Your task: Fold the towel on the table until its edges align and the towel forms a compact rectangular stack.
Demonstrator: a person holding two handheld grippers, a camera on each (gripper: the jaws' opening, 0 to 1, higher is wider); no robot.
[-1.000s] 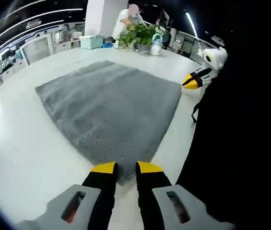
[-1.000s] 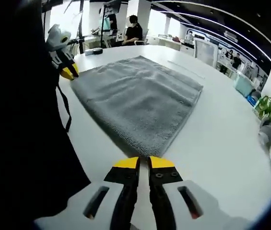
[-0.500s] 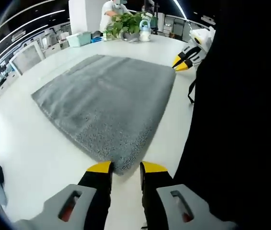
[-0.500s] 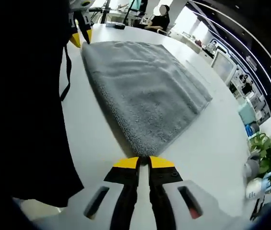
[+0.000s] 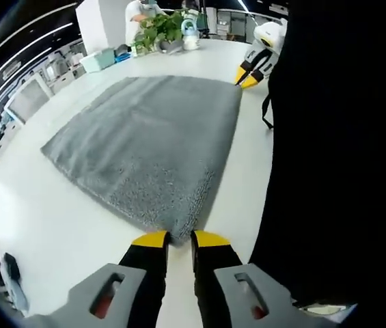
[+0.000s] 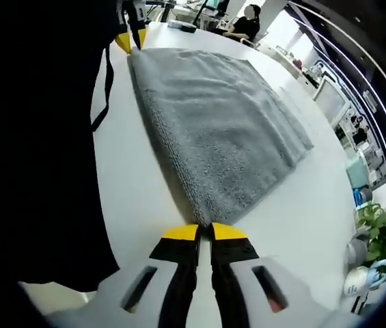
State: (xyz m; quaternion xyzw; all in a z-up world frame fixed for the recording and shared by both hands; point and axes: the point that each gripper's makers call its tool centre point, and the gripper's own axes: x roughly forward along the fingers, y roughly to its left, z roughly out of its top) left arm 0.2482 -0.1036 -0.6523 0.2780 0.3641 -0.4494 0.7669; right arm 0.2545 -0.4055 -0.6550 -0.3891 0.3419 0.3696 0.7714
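Here, no readable writing appears on any item. The left gripper [image 5: 180,238] has its yellow-tipped jaws slightly apart, set on either side of the near corner of the grey towel [image 5: 148,140], which lies flat on the white table [image 5: 49,219]. The right gripper [image 6: 204,231] has its jaws pressed nearly together at the towel's other near corner; whether fabric is pinched cannot be told. A potted plant [image 5: 158,29] and a teal bin [image 5: 98,59] stand at the table's far edge.
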